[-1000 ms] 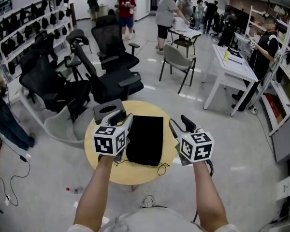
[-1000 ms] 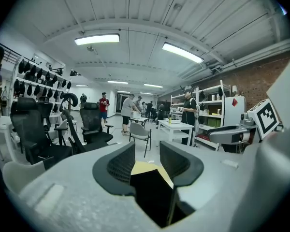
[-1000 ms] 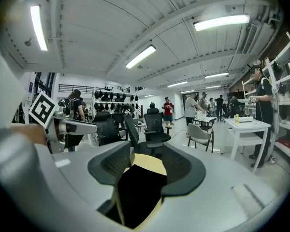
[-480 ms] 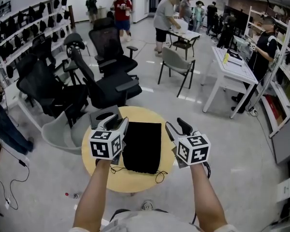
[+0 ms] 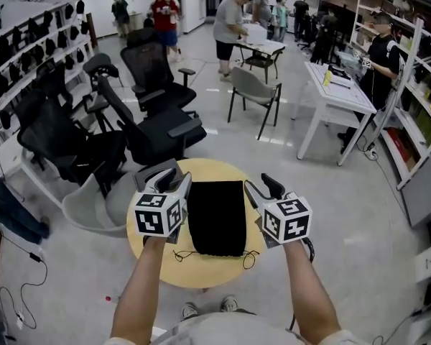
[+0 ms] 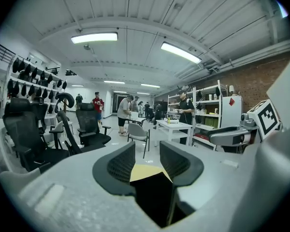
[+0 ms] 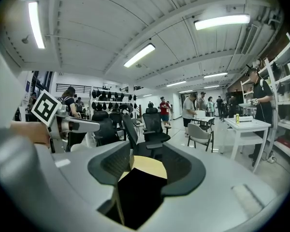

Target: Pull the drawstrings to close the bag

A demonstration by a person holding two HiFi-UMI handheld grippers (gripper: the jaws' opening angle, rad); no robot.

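- We're holding both grippers up over a round yellow counter (image 5: 201,273), one on each side of the bag.
- The black bag (image 5: 216,216) lies flat in the middle of the counter, long side running from the near edge toward the far edge.
- The drawstrings (image 5: 248,258) are thin black cords at the bag's near end. They loop out onto the bare counter at both near corners of the bag, close to the near edge.
- The left gripper (image 5: 174,180) hangs over the left edge of the counter, just beside the bag. In its own view the left gripper (image 6: 147,161) has its jaws apart with nothing clamped. We just see the bag (image 6: 154,199) and a bit of counter (image 6: 141,172) down through the gap.
- Same deal on the other side: the right gripper (image 5: 264,187) sits over the right edge, and in its own view the right gripper (image 7: 150,164) is spread wide and empty. The bag (image 7: 135,195) and counter (image 7: 152,167) show below it.
- Neither gripper is touching the cords or the bag.
- There's a grey thing (image 5: 148,169) at the far-left edge, mostly behind the left gripper, so we can't tell what it is.
- Black office chairs (image 5: 154,131) stand just past the far edge.
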